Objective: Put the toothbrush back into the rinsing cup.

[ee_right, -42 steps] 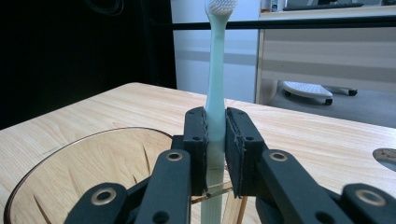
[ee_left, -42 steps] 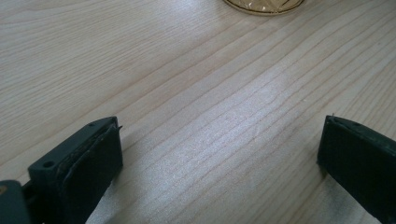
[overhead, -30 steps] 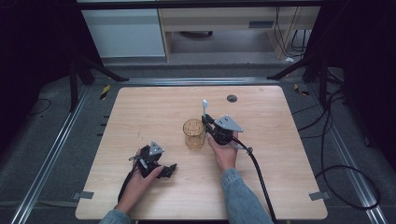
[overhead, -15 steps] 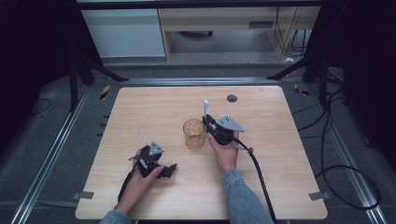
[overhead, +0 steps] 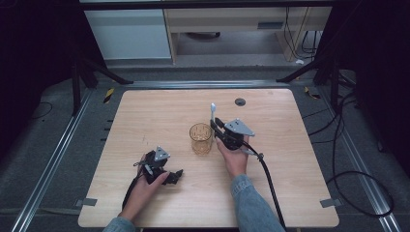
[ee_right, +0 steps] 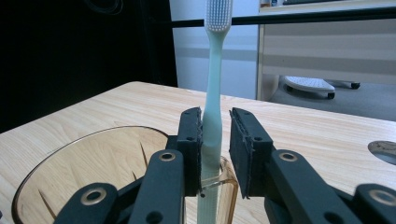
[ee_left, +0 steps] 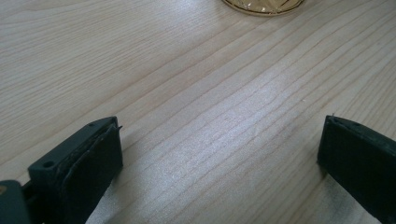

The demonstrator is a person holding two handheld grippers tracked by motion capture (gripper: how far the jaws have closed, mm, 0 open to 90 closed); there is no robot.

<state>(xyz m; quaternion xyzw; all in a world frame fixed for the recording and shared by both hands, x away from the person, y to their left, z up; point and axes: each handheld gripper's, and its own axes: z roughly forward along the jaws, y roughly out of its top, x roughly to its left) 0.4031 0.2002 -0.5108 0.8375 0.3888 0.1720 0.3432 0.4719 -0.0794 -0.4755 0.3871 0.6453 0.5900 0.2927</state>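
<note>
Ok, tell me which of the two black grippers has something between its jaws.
The right gripper: a pale green toothbrush stands between its jaws, which have just been opening. The left gripper spans bare wooden table.

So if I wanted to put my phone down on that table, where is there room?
The whole far left of the table is bare, and so is the right side past the small dark disc. The middle is crowded: the glass cup stands there with the toothbrush and the right tongs right beside it.
</note>
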